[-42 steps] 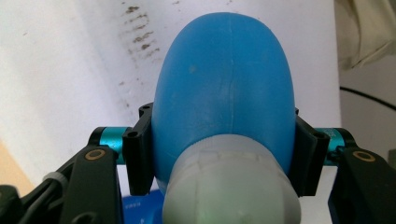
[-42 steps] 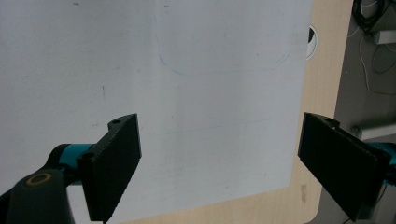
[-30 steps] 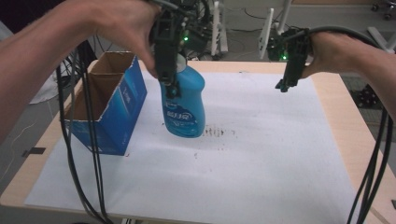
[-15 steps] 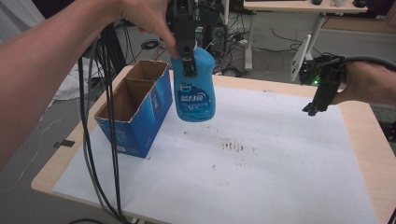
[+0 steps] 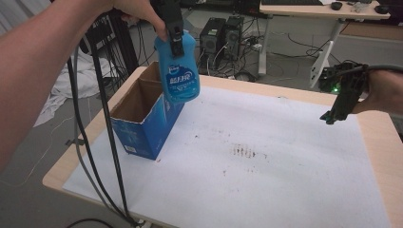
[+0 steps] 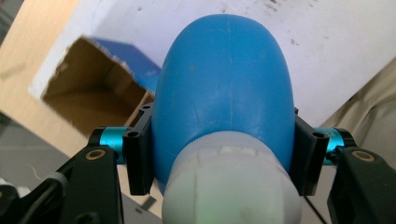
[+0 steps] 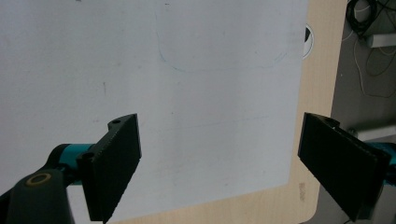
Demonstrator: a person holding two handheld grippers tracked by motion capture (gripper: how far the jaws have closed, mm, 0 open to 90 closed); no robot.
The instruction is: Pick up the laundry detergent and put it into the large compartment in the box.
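A: Entry, carry phase. Left claw (image 5: 177, 42) was clamped on the neck of the blue bottle (image 5: 179, 71), jaws pressed against both sides just below the white cap (image 6: 232, 186), as the left gripper view showed.

B: Where was the bottle?

A: In the air, hanging upright, its base over the near wall of the blue carton (image 5: 142, 121), at the rim of the open top. Compared with half a second and a full second earlier, it had been raised and moved leftward; back then it hung lower, beside the carton, close to the white sheet (image 5: 266, 156).

B: Meaning for the job?

A: My judgement: lift done, transfer under way, placing not yet done. The bottle looked high enough to pass the rim. The carton showed two compartments with a divider; I could not tell which one lay beneath the base.

B: Right claw?

A: Right claw (image 5: 332, 114) hung at the far right edge of the worktop (image 5: 380, 137), well apart from the carton. Jaws were wide apart, nothing between them; its own view showed bare sheet and the worktop edge. It had drifted a little lower and outward over the same second, idle.

B: Risks?

A: The bottle base might catch the cardboard wall or the divider on the way down and tip the light carton. Centring over one compartment before lowering seemed the prudent next move.
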